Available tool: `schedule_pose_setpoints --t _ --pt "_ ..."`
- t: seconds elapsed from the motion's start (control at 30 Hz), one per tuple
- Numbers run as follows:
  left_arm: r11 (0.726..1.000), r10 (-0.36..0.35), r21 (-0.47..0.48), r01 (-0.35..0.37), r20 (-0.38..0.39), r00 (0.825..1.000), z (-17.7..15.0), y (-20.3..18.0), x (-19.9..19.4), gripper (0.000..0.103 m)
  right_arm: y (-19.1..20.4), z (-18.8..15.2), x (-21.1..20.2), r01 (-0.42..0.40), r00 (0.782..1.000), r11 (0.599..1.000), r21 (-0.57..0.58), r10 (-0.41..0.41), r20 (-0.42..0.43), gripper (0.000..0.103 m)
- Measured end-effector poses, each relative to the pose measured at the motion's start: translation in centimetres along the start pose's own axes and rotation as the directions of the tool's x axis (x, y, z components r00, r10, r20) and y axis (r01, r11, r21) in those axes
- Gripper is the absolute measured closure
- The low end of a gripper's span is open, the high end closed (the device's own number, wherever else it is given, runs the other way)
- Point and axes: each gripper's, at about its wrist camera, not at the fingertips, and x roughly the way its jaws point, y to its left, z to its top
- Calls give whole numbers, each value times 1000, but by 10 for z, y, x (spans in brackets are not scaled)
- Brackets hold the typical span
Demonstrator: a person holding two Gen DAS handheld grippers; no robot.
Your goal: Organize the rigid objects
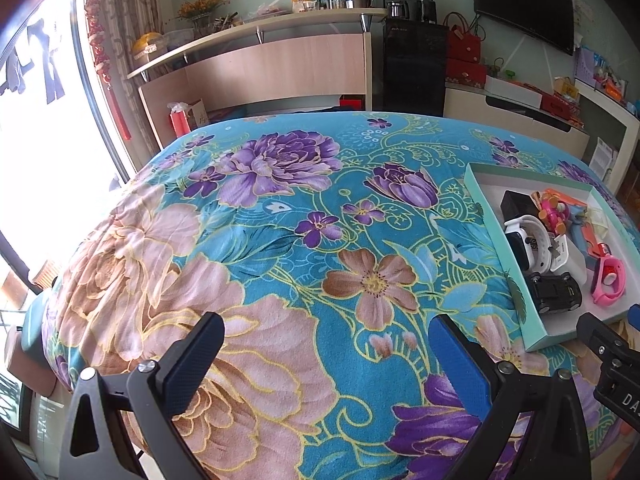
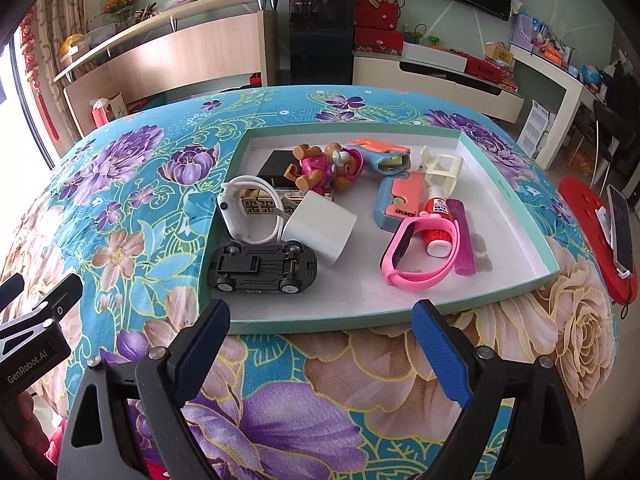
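A shallow teal box lid (image 2: 508, 196) lies on the floral cloth and holds several small things: an upturned black toy car (image 2: 262, 268), a white watch (image 2: 240, 212), a white cube (image 2: 318, 226), a pink toy figure (image 2: 320, 166), a blue and orange toy gun (image 2: 394, 184), a pink wristband (image 2: 416, 258) and a red bottle (image 2: 438, 220). My right gripper (image 2: 320, 324) stands open just short of the lid's near rim, nothing between its fingers. My left gripper (image 1: 326, 336) is open over bare cloth, left of the lid (image 1: 516, 284).
The floral cloth (image 1: 280, 220) covers a table that drops off at every side. A red stool (image 2: 588, 240) with a phone (image 2: 620, 232) on it stands to the right. Shelves, a black cabinet (image 2: 320, 40) and a TV line the far wall.
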Motion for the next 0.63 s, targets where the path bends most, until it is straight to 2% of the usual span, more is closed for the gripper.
schedule_pose_setpoints --t 0.63 --pt "1000 8 26 -9 23 1000 0 -5 -5 0 1 0 1 4 1000 1000 -6 -4 -4 11"
